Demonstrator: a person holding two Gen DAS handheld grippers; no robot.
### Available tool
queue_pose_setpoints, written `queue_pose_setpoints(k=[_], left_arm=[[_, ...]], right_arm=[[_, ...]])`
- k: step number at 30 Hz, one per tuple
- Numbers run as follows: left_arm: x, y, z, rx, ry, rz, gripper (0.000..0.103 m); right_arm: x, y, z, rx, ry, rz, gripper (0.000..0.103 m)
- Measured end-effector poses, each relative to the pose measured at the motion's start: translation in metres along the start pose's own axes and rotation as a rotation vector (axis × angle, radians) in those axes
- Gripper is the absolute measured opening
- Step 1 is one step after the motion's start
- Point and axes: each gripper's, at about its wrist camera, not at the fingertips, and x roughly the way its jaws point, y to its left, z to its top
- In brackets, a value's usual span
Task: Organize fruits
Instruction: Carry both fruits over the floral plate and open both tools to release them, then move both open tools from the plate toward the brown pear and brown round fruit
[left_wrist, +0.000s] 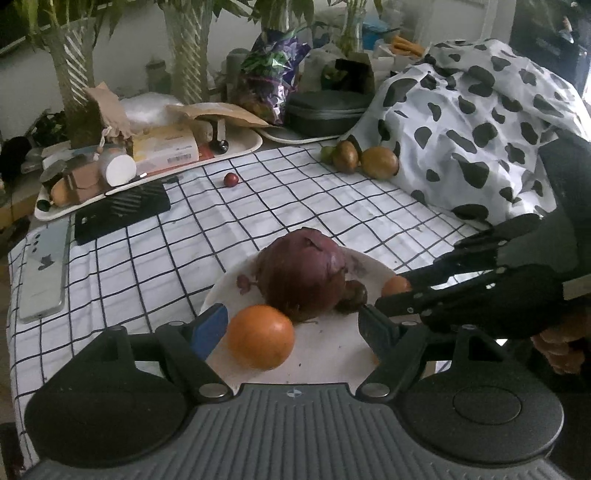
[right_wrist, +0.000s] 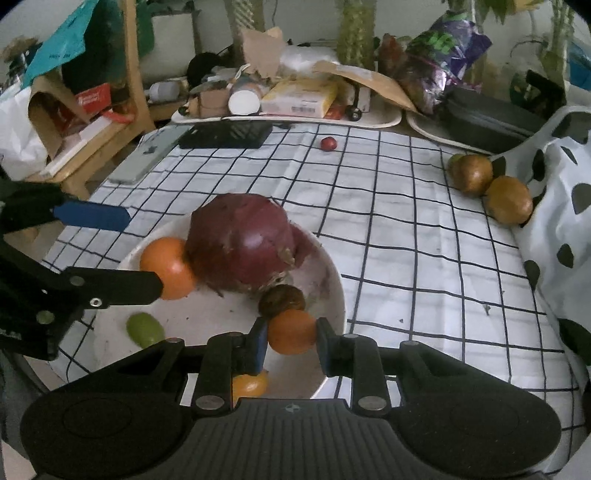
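Observation:
A white plate (left_wrist: 325, 354) (right_wrist: 334, 273) on the checked cloth holds a large purple fruit (left_wrist: 304, 273) (right_wrist: 242, 245), an orange (left_wrist: 260, 336) (right_wrist: 166, 267), a small dark fruit (right_wrist: 281, 300) and a green one (right_wrist: 144, 329). My left gripper (left_wrist: 291, 325) is open over the plate, around the orange. My right gripper (right_wrist: 291, 338) is shut on a small orange fruit (right_wrist: 291, 331) (left_wrist: 395, 285) above the plate's rim. A red berry (left_wrist: 230, 179) (right_wrist: 328, 143) and two brown fruits (left_wrist: 379, 162) (right_wrist: 508, 199) lie on the cloth.
A cow-print cloth (left_wrist: 480, 122) covers the right side. Cluttered trays (left_wrist: 155, 162) (right_wrist: 288, 107), a black notebook (left_wrist: 122, 212), a phone (left_wrist: 42, 273) and a dark case (right_wrist: 487, 118) line the back and left. A small yellow fruit (right_wrist: 250, 384) lies under my right gripper.

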Motion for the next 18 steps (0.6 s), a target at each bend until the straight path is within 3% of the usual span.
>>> queue_pose_setpoints(k=[1, 5, 8, 14, 18], left_arm=[[-0.001, 0.001, -0.002, -0.007, -0.003, 0.0, 0.077], [-0.007, 0.005, -0.014, -0.056, -0.007, 0.003, 0.077], [-0.01, 0.006, -0.02, -0.07, 0.001, 0.02, 0.077], [-0.022, 0.004, -0.025, -0.08, -0.009, 0.056, 0.077], [-0.032, 0.0, -0.028, -0.076, -0.017, 0.075, 0.077]], right_arm=[[0.0, 0.001, 0.0, -0.003, 0.0, -0.011, 0.03], [-0.008, 0.004, -0.003, -0.015, -0.048, -0.038, 0.076], [-0.014, 0.006, -0.007, -0.011, -0.065, -0.046, 0.089], [-0.021, 0.01, -0.014, -0.017, -0.073, -0.092, 0.103], [-0.026, 0.01, -0.021, -0.012, -0.068, -0.106, 0.103]])
